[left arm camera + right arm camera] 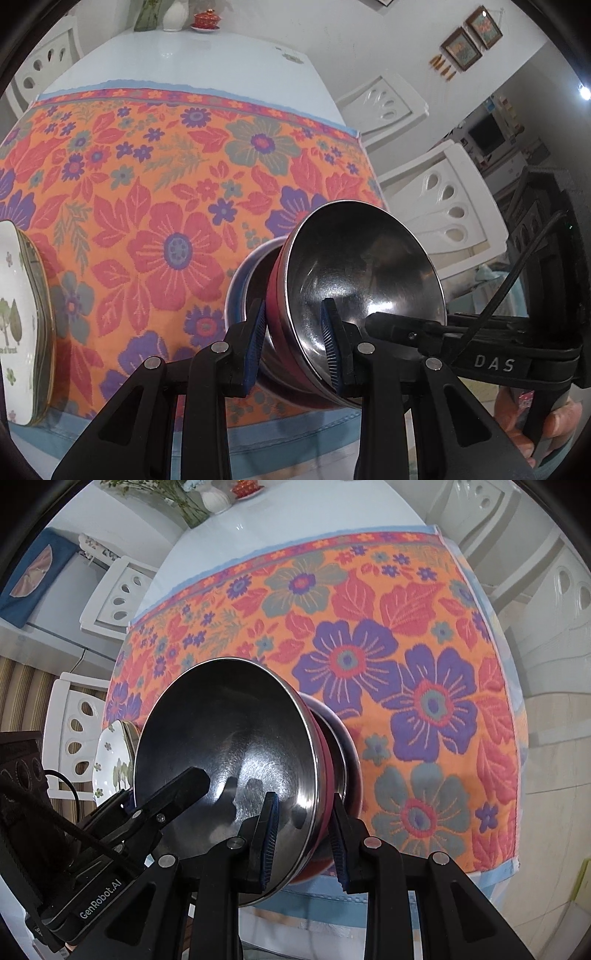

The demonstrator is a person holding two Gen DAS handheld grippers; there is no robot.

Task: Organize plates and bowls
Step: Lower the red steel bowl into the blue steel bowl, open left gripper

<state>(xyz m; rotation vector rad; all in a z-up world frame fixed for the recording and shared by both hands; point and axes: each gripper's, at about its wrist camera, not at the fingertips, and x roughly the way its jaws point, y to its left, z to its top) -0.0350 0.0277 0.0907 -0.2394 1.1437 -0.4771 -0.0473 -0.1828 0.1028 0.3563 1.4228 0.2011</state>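
Note:
A steel bowl with a red outer wall [365, 273] is tilted on its side over a second bowl with a pale blue rim [240, 280] at the near edge of the table. My left gripper [295, 347] is shut on the red bowl's rim, one finger inside and one outside. My right gripper [303, 834] is shut on the same bowl's rim [229, 738] from the other side. A stack of white plates with tree prints [22, 321] lies at the left; it also shows in the right wrist view [114, 760].
An orange floral cloth [166, 166] covers the near part of the white table [192, 62]. White chairs [439, 206] stand around it. A white vase [175, 16] and a red lidded cup [207, 18] sit at the far end.

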